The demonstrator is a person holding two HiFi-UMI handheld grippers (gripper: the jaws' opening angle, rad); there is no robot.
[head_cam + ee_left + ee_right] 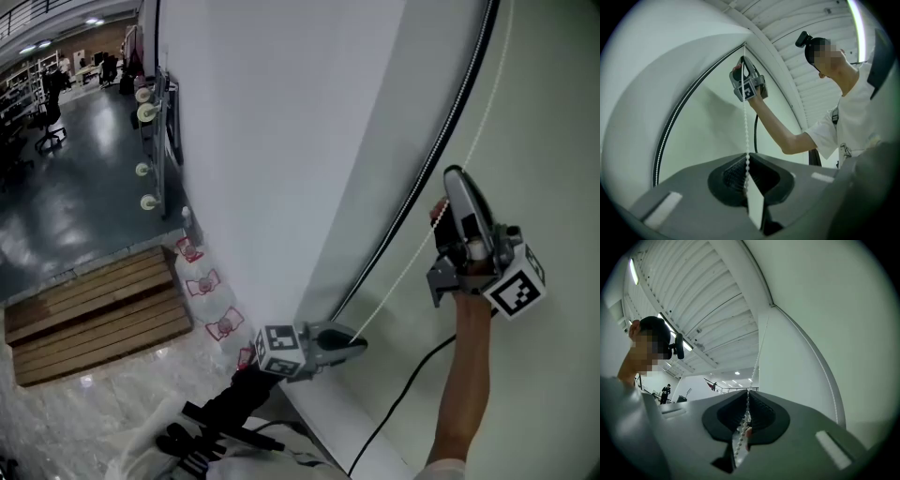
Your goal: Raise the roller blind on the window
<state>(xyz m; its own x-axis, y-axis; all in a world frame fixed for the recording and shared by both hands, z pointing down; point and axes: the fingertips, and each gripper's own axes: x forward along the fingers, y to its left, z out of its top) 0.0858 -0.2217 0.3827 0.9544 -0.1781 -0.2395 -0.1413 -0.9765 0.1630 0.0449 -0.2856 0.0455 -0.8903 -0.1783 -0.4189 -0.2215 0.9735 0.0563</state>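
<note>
1. Roller blind (pixel 281 122) cord at the jaws: the left gripper (pixel 746 163) has its jaws closed on the white bead chain (pixel 746 133), which runs taut and straight out from between them.
2. The right gripper (pixel 748 401) has its jaws pinched on the same chain, higher along it. A few loose beads sit in the recess behind the tips.
3. In the head view the chain slants between the two grippers. The left one is low and the right one is raised on an outstretched forearm (pixel 469 375).
4. The chain lies just beside a black strip (pixel 412 202) along the blind's right edge, with a pale wall (pixel 553 112) on the far side.
5. The blind spreads as a broad white sheet to the left of both grippers.
6. A black cable (pixel 403 403) trails down from the right gripper, and a wooden pallet (pixel 94 314) lies on the floor far to the left.
</note>
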